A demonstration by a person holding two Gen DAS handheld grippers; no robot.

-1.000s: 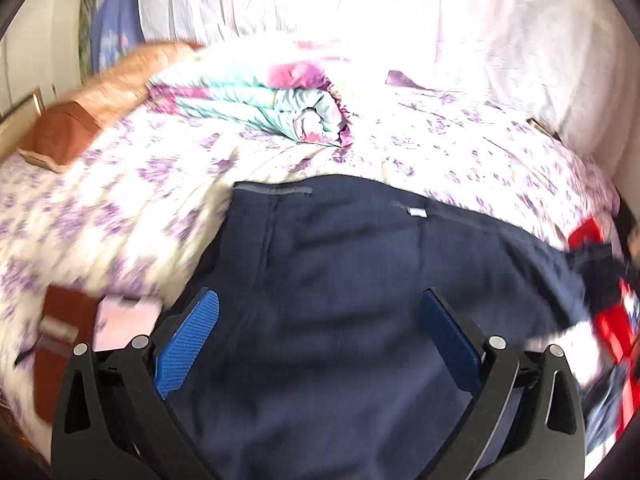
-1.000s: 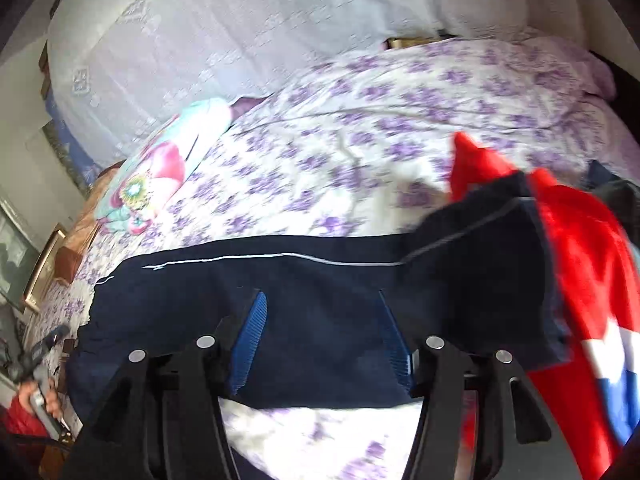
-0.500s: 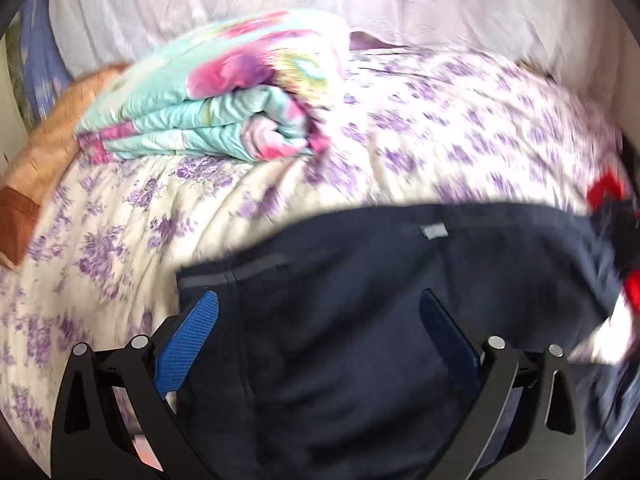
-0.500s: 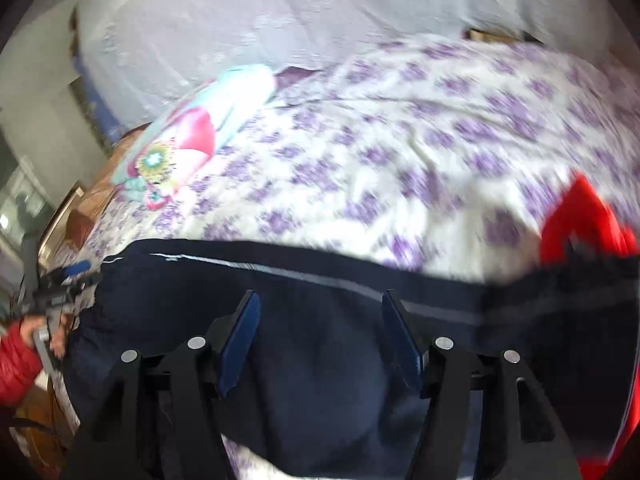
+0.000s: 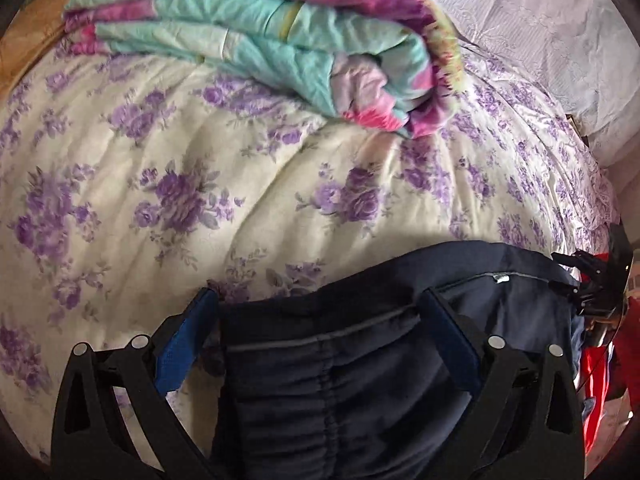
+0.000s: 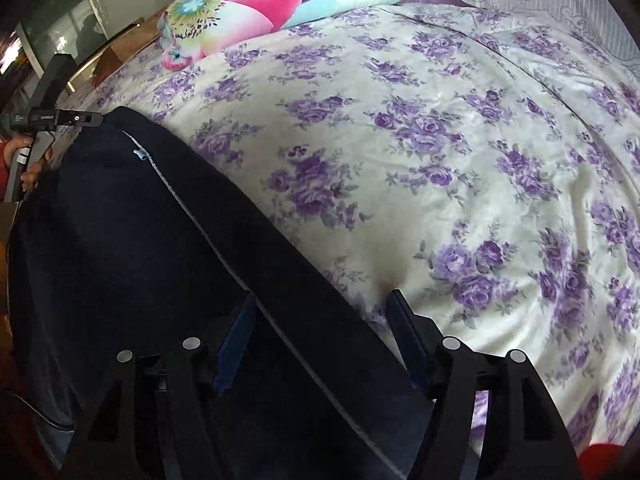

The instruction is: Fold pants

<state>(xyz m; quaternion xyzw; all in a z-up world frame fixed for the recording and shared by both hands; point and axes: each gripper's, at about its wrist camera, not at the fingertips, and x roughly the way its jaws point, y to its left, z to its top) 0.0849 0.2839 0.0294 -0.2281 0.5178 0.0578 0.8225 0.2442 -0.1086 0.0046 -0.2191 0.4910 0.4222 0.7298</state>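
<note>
Item: navy pants (image 5: 360, 380), lying on my flowered bed (image 5: 180, 168). Left gripper (image 5: 320, 320) jaws stood apart, waistband between them. Right gripper (image 6: 320, 320) jaws apart, pants edge between.

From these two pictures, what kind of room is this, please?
Most likely a bedroom in a home. The dark pants lie on a bed covered with a purple-flowered quilt, a folded bright blanket sits further back, and white pillows line the far edge.
</note>
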